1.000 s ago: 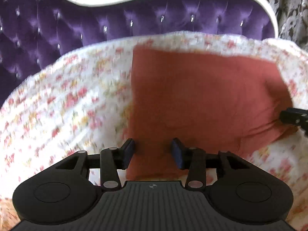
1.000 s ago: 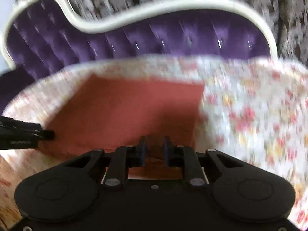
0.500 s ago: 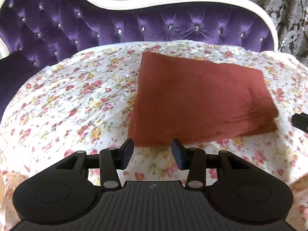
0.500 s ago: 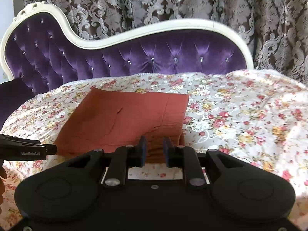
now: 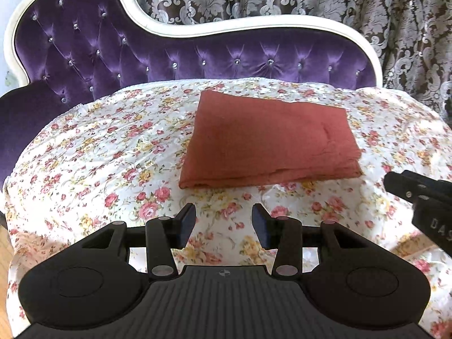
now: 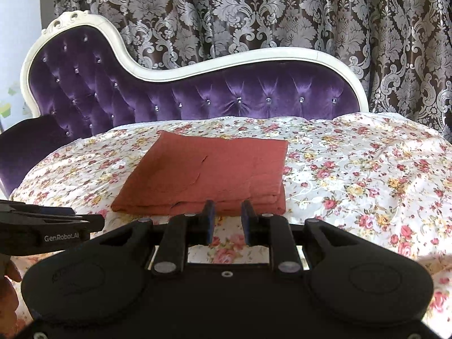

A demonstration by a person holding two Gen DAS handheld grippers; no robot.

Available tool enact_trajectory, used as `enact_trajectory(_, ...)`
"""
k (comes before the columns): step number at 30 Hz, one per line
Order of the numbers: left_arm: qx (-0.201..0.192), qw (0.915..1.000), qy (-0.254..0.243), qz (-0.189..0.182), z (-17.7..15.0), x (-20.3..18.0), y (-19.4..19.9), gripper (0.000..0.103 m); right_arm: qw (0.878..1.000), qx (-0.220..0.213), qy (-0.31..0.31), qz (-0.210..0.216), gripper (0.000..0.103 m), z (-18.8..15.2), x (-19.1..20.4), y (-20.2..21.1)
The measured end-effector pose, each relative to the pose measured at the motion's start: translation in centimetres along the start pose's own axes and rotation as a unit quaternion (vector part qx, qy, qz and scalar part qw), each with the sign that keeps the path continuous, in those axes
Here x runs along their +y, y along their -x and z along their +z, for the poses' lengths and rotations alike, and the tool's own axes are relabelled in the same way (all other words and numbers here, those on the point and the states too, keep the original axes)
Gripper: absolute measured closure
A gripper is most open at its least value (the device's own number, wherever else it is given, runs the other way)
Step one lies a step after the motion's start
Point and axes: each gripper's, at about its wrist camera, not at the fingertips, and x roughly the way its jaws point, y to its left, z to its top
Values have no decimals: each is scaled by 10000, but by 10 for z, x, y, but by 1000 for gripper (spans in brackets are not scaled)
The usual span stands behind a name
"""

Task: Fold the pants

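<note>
Both my left gripper (image 5: 223,226) and right gripper (image 6: 226,221) hang open and empty, clear of the pants (image 5: 268,138), which lie folded flat on the floral sheet (image 5: 99,155).

Left gripper (image 5: 224,223): black, ribbed body, blue pads. Right gripper (image 6: 226,221): black, silver pivot screws.

A white bedspread printed with small red and yellow flowers (image 5: 113,152) covers the seat of a purple tufted velvet chaise with a curved white frame (image 5: 197,53), whose back rises highest at the far left. Behind it hangs a dark brown curtain with a silver damask pattern (image 6: 254,14). At the near left edge, wooden floor (image 5: 5,251) shows.
</note>
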Motion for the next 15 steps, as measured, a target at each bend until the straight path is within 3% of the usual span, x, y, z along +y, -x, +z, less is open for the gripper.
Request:
enact_trajectory(8, 16, 10000, 58, 18, -14, -4, 14, 60, 10000, 47, 1, 29, 68, -7, 5, 11)
enact_trajectory(11, 51, 9999, 101, 18, -19, -5, 14, 60, 10000, 69, -21, 18, 57, -11, 6, 14)
enact_trajectory(15, 125, 9998, 139, 33, -21, -5, 12, 60, 9999, 139, -12, -60, 54, -14, 8, 14)
